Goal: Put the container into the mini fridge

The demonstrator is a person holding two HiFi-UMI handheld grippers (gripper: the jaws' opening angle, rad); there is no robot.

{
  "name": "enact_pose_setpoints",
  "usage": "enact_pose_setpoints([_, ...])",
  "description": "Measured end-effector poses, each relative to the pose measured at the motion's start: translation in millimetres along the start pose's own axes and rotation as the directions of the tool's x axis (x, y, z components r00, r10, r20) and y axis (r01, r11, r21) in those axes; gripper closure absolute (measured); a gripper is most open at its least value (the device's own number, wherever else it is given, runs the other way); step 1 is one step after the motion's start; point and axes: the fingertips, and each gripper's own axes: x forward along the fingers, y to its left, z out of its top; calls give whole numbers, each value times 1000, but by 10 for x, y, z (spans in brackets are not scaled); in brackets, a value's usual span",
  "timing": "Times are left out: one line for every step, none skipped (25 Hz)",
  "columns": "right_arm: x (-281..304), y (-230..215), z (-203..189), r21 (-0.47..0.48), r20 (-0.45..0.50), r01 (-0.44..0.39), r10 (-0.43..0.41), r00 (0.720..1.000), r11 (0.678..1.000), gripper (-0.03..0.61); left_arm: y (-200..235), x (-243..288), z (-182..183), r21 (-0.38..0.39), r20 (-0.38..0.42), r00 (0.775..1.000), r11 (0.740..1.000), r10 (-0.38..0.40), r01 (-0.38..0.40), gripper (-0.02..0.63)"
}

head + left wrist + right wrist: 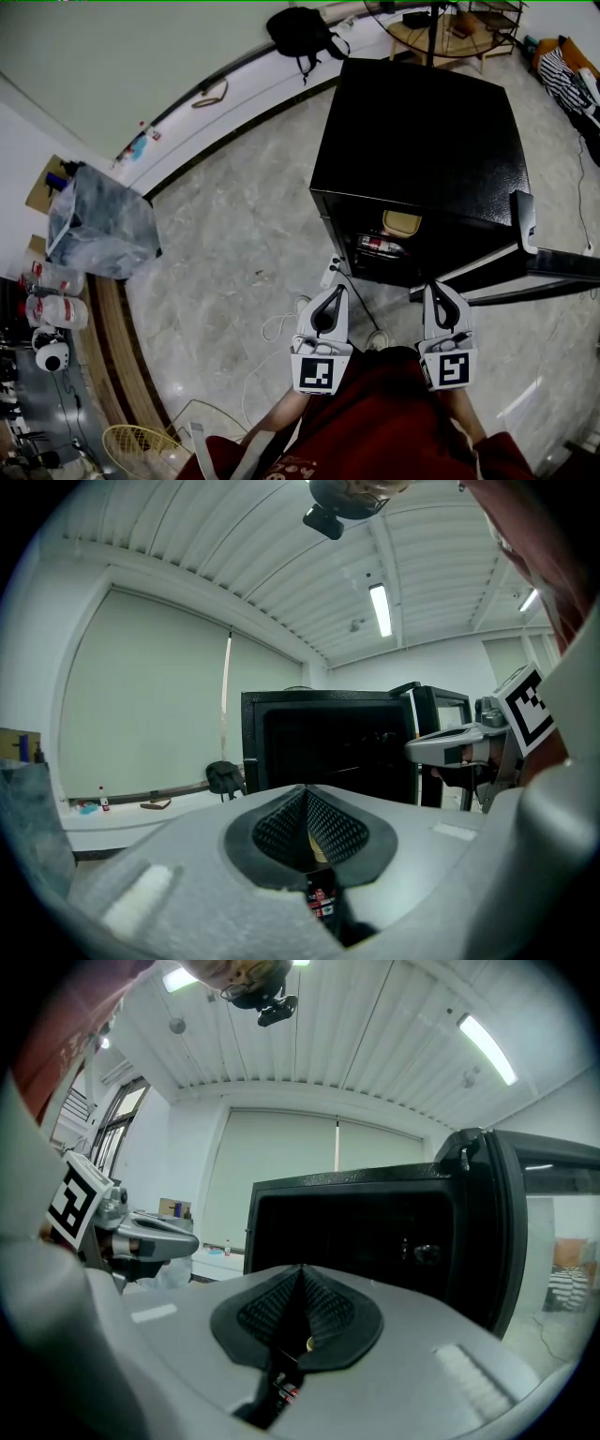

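ribbed left tongs [335,288] and right tongs [438,287], closed, face boxy black fridge [417,141].

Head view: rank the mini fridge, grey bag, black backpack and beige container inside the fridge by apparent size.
mini fridge
grey bag
black backpack
beige container
The backpack lies farther off, so this is apparent size only.

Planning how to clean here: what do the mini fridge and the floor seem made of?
The mini fridge is probably painted metal: black, with a speckled sheen on top. The floor looks like polished marble or marble-look tile: grey veining, bright reflections.
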Motion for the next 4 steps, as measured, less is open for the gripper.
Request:
enact_pose_setpoints([-1, -7, -9, 1, -5, 3, -3, 1000, 1000, 578, -3, 3, -8, 1, -4, 1000, 1000, -1, 1, 606])
enact_pose_setpoints([-3, -12, -18, 0, -9, 4, -4, 1000, 1000, 578, -9, 6, -15, 1, -6, 1000, 1000, -2, 2, 606])
enact_pose_setpoints([-6, -17, -26, -1, -10, 4, -4, 1000, 1000, 578, -17, 10, -20, 1, -6, 1000, 1000, -3, 3, 606])
enact_pose_setpoints([-9, -21, -33, -2, -11, 5, -5, 1000, 1000, 578, -24, 14, -25, 2, -5, 1000, 1000, -5, 5, 606])
